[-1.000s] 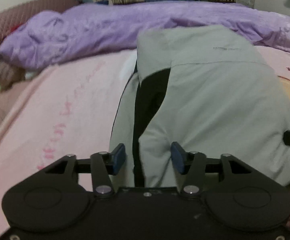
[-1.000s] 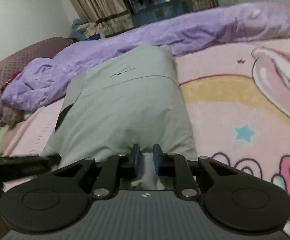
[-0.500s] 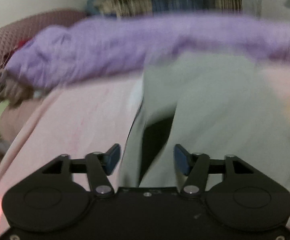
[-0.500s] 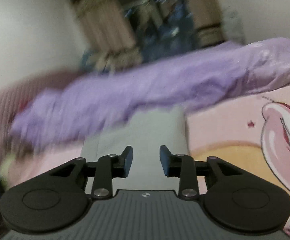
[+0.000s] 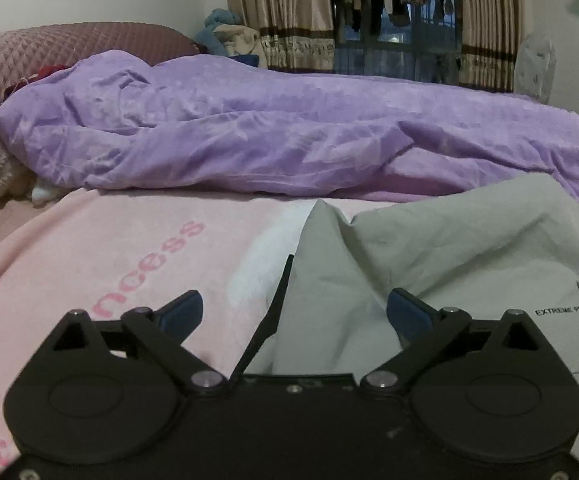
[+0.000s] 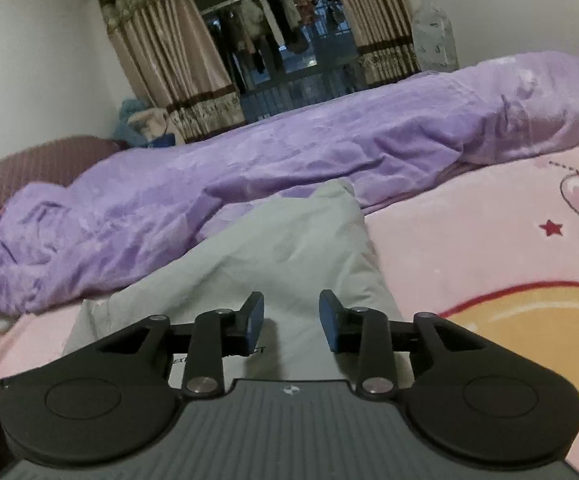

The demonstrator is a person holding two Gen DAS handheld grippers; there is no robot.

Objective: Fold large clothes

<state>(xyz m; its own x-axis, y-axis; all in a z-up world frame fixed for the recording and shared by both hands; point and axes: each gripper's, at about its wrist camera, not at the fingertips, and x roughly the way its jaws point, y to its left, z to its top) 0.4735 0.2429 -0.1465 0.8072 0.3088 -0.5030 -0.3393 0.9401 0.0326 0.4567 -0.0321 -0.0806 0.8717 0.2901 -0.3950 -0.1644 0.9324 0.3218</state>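
Now both grippers have let go: left gripper (image 5: 293, 314) jaws have just spread wide, right gripper (image 6: 291, 322) partly apart, grey garment (image 5: 449, 248) apparently lying folded ahead, unheld.

Black linkages, blue-padded fingers (image 5: 181, 312)

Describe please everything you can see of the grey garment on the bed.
The grey garment is pale grey-green, thin, smooth woven-looking fabric, folded into a puffy, creased bundle. A black lining or panel shows along its left edge, and small black print reads "EXTREME". It lies on the pink blanket, its far end against the purple duvet. Both tongs, left and right, are open above it, not gripping.
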